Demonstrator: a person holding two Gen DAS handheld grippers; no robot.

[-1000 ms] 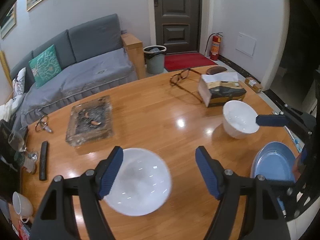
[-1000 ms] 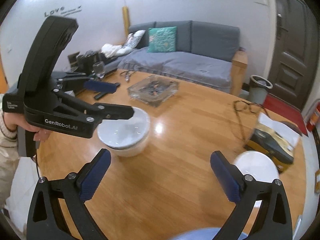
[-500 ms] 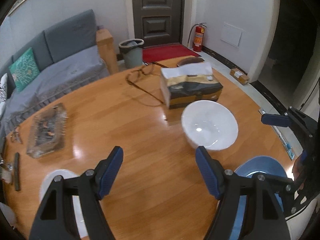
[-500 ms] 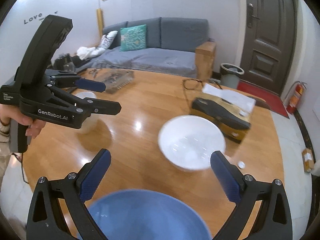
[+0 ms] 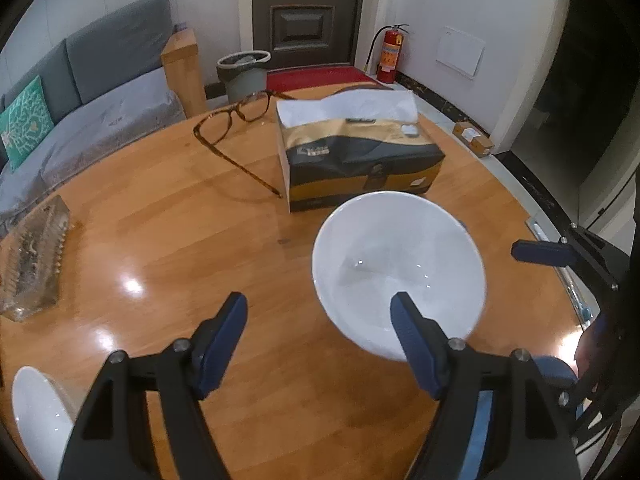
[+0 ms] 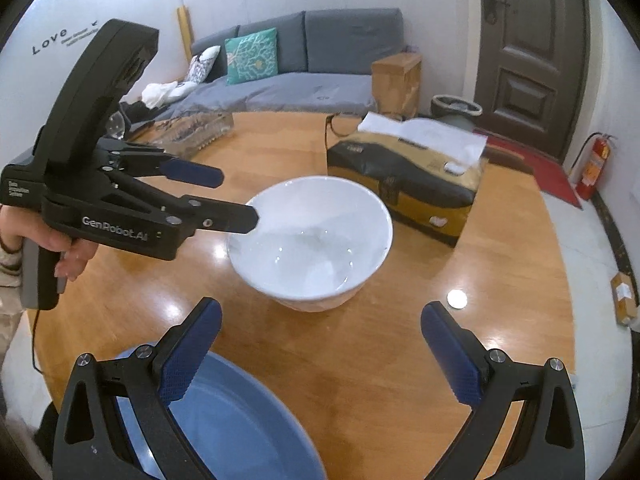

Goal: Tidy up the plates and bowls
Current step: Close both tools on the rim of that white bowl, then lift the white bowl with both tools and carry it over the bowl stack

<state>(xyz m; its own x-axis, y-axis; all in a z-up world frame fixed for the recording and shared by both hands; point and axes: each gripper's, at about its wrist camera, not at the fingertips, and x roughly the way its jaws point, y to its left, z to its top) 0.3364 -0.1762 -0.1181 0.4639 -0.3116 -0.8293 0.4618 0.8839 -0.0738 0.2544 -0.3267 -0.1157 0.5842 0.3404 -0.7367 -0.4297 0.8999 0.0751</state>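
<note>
Left wrist view shows our left gripper (image 5: 318, 320) angled down over the wooden table (image 5: 168, 232), its jaws closing a little yet with nothing between them: one blue finger sits over the near rim of the white bowl (image 5: 400, 264) and the other hangs over bare wood, so the rim is lined up for a pinch but not gripped. From the right wrist view the same gripper reaches in from the left, held by a hand (image 6: 60, 256), its lower finger level with the bowl's rim; we cannot tell whether it touches. We judge this approach suits a thin rim, one finger inside and one outside. The bowl stands upright just in front of the tissue box (image 5: 356, 156), near the table's middle. Our right gripper (image 6: 320, 352) is spread wide and empty, hovering low above the blue plate (image 6: 240, 420) at the table's near edge, probably ready to steady or lift it. A second white bowl (image 5: 36, 412) sits at the lower left corner of the left view, well apart from the first. Glasses (image 5: 236, 124) and a glass ashtray (image 5: 32, 256) lie farther off, clear of our path. Nothing is stacked yet; we judge the sorting has barely begun.
</note>
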